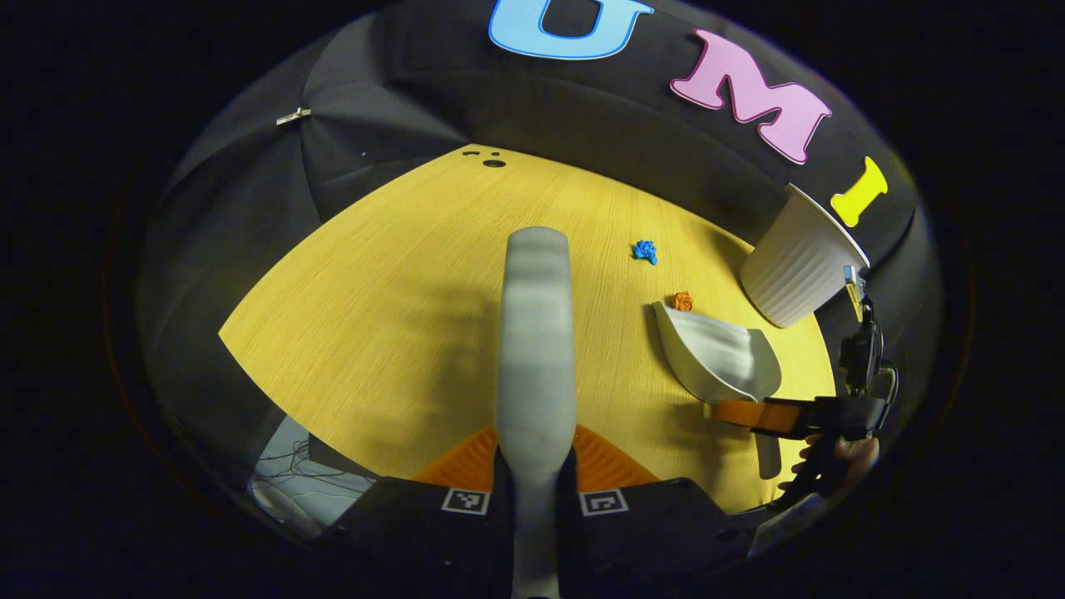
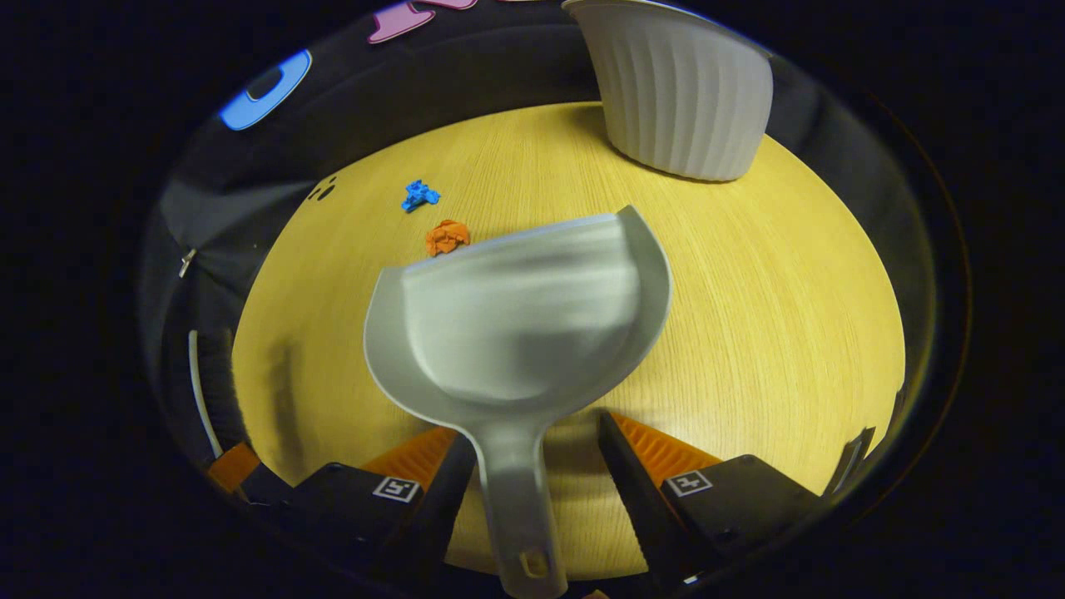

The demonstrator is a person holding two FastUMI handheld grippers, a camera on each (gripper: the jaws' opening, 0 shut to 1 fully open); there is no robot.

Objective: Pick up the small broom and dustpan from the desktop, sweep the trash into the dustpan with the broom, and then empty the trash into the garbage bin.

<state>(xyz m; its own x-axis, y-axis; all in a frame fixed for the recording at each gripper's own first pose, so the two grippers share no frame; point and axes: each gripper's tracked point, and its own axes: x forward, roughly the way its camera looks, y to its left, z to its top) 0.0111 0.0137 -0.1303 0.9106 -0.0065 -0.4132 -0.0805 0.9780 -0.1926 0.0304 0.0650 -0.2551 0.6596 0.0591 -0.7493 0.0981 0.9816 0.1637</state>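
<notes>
My left gripper (image 1: pixel 537 466) is clenched on the broom (image 1: pixel 537 333), whose grey handle runs straight ahead between my fingers. In the right gripper view the dustpan (image 2: pixel 516 333) lies just ahead of my right gripper (image 2: pixel 532 474); its handle runs back between the fingers, which stand apart from it, released. The orange scrap (image 2: pixel 447 237) touches the pan's far lip, the blue scrap (image 2: pixel 418 195) a little beyond it. The ribbed white garbage bin (image 2: pixel 682 91) stands ahead and to the right. All rests on a yellow wooden desktop (image 2: pixel 790 291) backed by black cloth. In the left gripper view a hand (image 1: pixel 840 457) holds the right gripper low over the desk.
</notes>
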